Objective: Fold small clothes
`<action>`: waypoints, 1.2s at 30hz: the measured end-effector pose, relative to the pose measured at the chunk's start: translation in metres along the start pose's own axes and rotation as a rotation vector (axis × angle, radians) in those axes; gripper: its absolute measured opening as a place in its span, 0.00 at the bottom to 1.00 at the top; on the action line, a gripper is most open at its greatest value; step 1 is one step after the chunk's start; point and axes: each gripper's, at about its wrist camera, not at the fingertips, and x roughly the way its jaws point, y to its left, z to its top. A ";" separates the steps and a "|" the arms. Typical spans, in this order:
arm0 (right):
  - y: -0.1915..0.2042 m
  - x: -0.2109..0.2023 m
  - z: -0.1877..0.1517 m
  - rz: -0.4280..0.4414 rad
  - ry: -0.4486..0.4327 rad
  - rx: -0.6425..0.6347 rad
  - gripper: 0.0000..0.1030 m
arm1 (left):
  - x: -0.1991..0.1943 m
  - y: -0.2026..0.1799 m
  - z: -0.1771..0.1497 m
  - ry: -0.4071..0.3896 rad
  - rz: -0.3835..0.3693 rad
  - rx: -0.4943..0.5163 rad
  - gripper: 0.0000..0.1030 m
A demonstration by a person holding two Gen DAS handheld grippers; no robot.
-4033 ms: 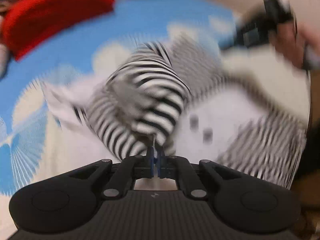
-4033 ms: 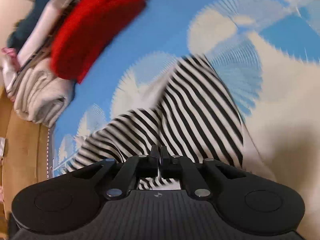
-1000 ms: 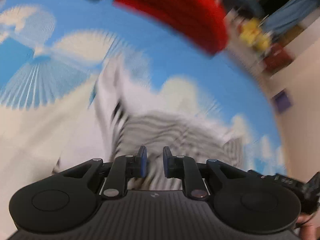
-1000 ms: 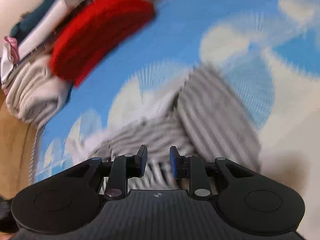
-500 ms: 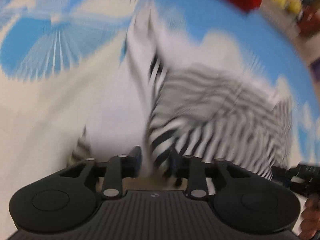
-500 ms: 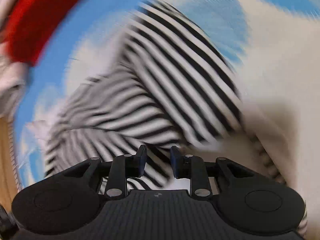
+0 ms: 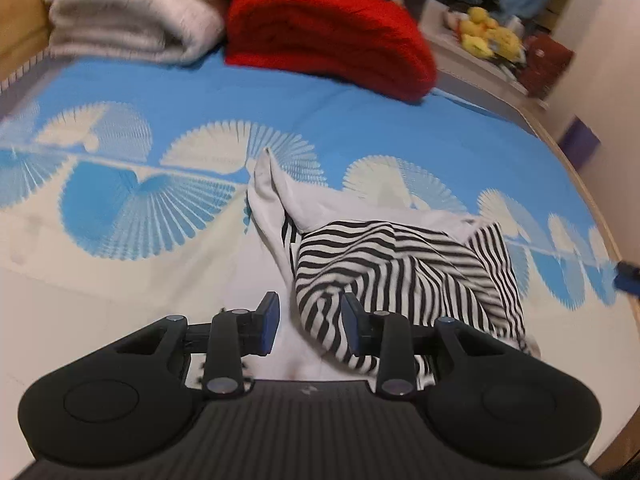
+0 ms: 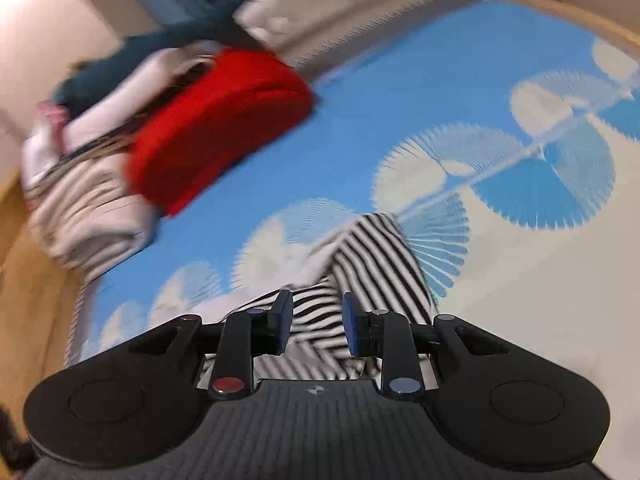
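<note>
Jaws on both grippers stood apart and gripped nothing. On the left gripper [image 7: 308, 322] the two blue pads were spread wide, with a striped fold poking up into the gap at lower centre of the frame, nearer the right pad; whether it touched that pad could not be told. On the right gripper [image 8: 314, 322] the pads were likewise parted, striped cloth showing between and beyond them, unclamped.

That striped garment [image 7: 404, 272], black and white with a plain white lining turned out along its upper left edge, lay crumpled on the blue and white bedspread [image 7: 168, 96]. From the left gripper it spread ahead and toward the right of the frame, so its bulk lay off to that side. From the right gripper a long striped limb [image 8: 380, 256] ran straight ahead toward frame centre, its long axis roughly in line with the jaws. Judged from this, either gripper could close on cloth, the right being better lined up with that limb

A red folded item [image 7: 328, 28] and pale folded towels [image 7: 132, 12] sat at the upper edge, well apart
</note>
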 end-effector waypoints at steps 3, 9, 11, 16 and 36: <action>-0.010 -0.047 -0.023 0.042 -0.008 -0.037 0.32 | -0.042 -0.005 -0.021 -0.030 -0.003 0.045 0.43; -0.059 -0.055 -0.088 -0.055 0.079 -0.010 0.38 | -0.064 0.013 -0.108 0.002 0.005 0.004 0.68; -0.077 -0.040 -0.110 -0.116 0.147 0.016 0.38 | -0.042 0.020 -0.132 0.085 0.092 -0.023 0.68; -0.110 -0.010 -0.144 -0.172 0.258 0.060 0.40 | -0.007 0.035 -0.163 0.214 0.108 -0.125 0.68; -0.121 0.020 -0.192 -0.180 0.380 0.011 0.44 | 0.022 0.038 -0.204 0.285 0.140 -0.204 0.55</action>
